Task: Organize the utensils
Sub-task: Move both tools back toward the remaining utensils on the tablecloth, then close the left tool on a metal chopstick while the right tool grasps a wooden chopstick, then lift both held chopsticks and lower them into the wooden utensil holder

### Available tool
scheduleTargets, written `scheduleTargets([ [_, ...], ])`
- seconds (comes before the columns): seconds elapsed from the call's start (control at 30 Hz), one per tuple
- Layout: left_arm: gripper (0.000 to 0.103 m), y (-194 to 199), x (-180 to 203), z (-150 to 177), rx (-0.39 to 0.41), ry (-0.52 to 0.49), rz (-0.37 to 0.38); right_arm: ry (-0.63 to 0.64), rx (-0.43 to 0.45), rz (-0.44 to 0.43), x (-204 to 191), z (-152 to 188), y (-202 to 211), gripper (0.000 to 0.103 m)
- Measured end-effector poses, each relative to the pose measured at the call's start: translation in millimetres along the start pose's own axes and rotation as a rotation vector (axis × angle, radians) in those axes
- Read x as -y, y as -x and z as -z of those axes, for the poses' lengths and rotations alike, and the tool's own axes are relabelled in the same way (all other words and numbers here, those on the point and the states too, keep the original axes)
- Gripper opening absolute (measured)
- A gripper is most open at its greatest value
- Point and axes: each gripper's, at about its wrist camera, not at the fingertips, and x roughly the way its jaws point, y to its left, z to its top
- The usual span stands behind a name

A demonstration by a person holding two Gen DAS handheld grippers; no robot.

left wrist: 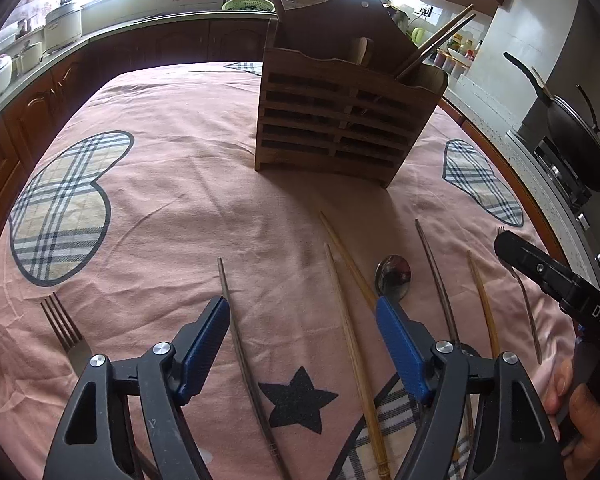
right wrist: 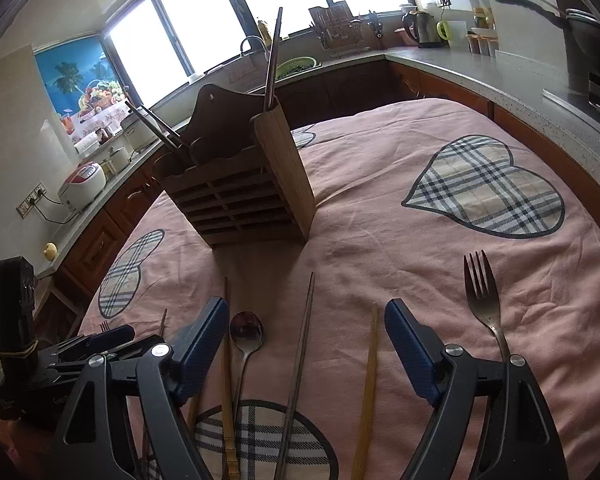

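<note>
Both grippers stood wide open and empty above the pink tablecloth (left wrist: 180,184): left gripper (left wrist: 302,344), right gripper (right wrist: 306,340). Loose utensils lay in a row near them, well short of the wooden utensil holder (left wrist: 336,120), which already held some chopsticks. Judged light, stiff and thin; the metal spoon (right wrist: 246,330) probably slippery, best pinched mid-handle. The bamboo chopstick (right wrist: 370,364) should grip better. Right view alone showed the fork (right wrist: 480,296) on the right side clearly; left view alone showed a second fork (left wrist: 66,326).
</note>
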Motion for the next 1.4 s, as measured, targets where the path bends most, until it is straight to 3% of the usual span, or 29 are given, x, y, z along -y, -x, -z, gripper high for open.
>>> scheduleTargets([
  [0.2,0.059,-21.9,8.2,-9.1,-0.019,-0.020,-0.012,0.017,-0.050,0.000,-2.6,-8.0,-24.4,0.051],
  [0.4,0.048,-45.3,12.2,-15.1,-0.056,-0.026,-0.011,0.036,-0.104,-0.005,-5.1,-12.4,-48.3,0.045],
  [0.6,0.027,-59.7,12.2,-19.8,-0.064,-0.037,-0.013,0.069,-0.151,0.019,-9.5,-14.3,-69.9,0.037],
  [0.77,0.017,-64.5,11.9,-21.7,-0.061,-0.038,0.000,0.111,-0.184,0.051,-13.4,-13.0,-89.0,0.026],
  [0.8,0.010,-66.0,12.2,-21.8,-0.062,-0.040,0.004,0.132,-0.186,0.066,-16.4,-12.9,-90.5,0.025],
  [0.83,0.009,-66.5,12.6,-21.9,-0.064,-0.040,0.011,0.151,-0.187,0.078,-19.4,-13.2,-91.7,0.025],
  [0.87,0.009,-67.1,12.8,-21.8,-0.063,-0.040,0.019,0.165,-0.190,0.088,-21.6,-13.3,-93.2,0.020],
  [0.9,0.008,-66.9,13.1,-21.6,-0.063,-0.041,0.024,0.178,-0.193,0.097,-23.3,-13.6,-94.6,0.009],
  [0.93,0.008,-67.1,13.0,-21.5,-0.063,-0.040,0.028,0.186,-0.193,0.104,-24.3,-13.4,-95.2,0.006],
  [1.1,0.006,-58.8,5.6,-21.0,-0.057,-0.010,0.061,0.168,-0.186,0.081,-22.5,-13.7,-88.7,0.005],
  [1.4,0.005,-15.6,-7.9,-16.2,0.016,0.035,0.098,0.133,-0.096,0.029,-26.6,-22.4,-45.9,0.004],
])
